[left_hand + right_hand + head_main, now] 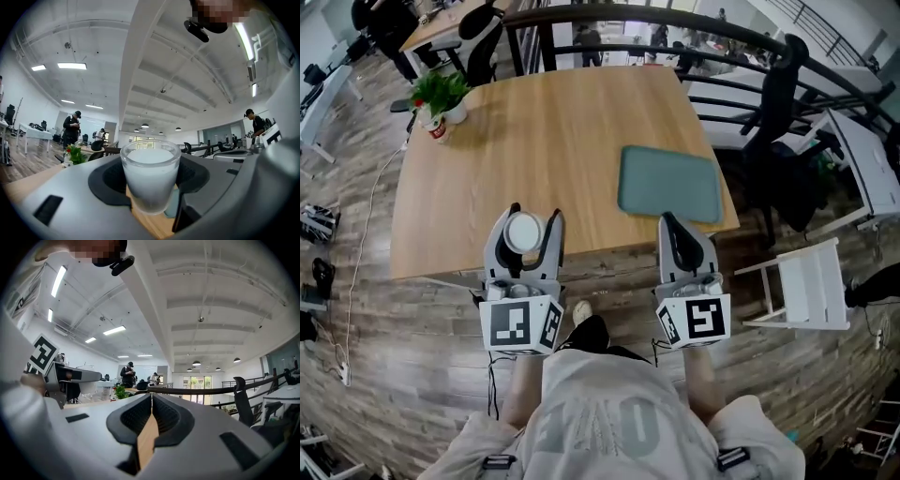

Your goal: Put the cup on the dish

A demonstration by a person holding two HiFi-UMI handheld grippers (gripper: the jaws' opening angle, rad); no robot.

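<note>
The left gripper (535,212) clamps an upright frosted white glass cup (523,232). The teal rectangular dish (668,183) lies forward-right, seemingly nearer the shut right gripper (667,221).

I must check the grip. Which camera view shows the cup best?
The left gripper view: the cup fills the centre, upright, clamped between the jaws. The head view shows only its white top from above. I cannot find it in the right gripper view.
</note>
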